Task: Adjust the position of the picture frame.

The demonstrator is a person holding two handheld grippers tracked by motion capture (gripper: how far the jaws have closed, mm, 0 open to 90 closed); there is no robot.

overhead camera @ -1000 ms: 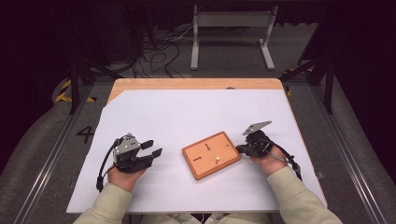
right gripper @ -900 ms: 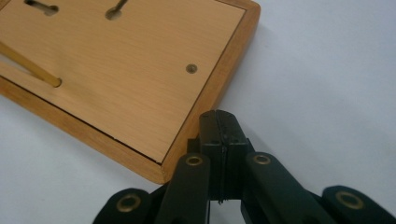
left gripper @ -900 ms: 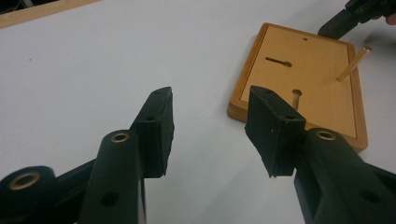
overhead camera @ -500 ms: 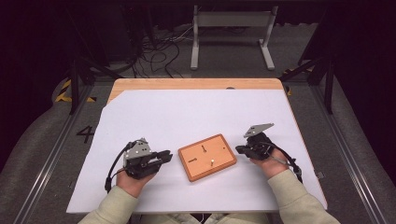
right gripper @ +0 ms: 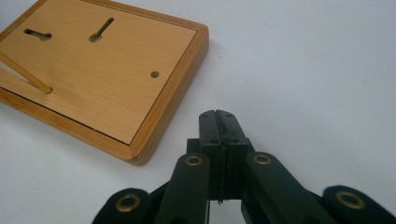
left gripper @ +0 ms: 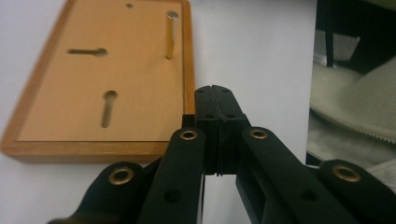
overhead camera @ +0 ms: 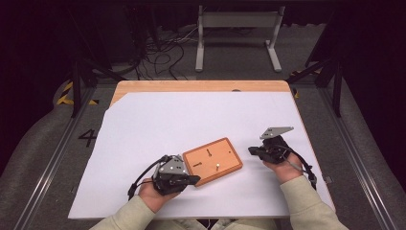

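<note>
Lying on: white sheet (overhead camera: 201,124) over a wooden table (overhead camera: 191,86), near the person's edge
Board (overhead camera: 212,161): orange-brown wood, raised rim, flat on the sheet, turned at a slant between the two grippers
Board face: two keyhole slots (left gripper: 108,107), a small round hole (right gripper: 154,74) and one thin peg (right gripper: 25,72) standing in a slot
Peg in the left gripper view: upright, metal-tipped, at the far end of the board (left gripper: 172,32)
Left gripper (overhead camera: 191,179): jaws pressed together, pads meeting along one seam, nothing between them; just been closing, and shut empty
Left gripper place: at the board's near left corner, tips just beside the rim; touching or not, cannot tell
Left gripper view: shut tips (left gripper: 215,100) alongside the rim's corner, over bare sheet
Right gripper (overhead camera: 253,151): jaws fully together, holding nothing
Right gripper place: right of the board, tips pointing toward it, near but apart
Right gripper view: shut tips (right gripper: 217,122) over bare sheet, board corner ahead and to the left, a clear gap between
Hands: one around each gripper body, pale sleeves (overhead camera: 306,201) entering from the bottom of the high view
Cables: black, looping from each gripper onto the sheet (overhead camera: 141,175)
</note>
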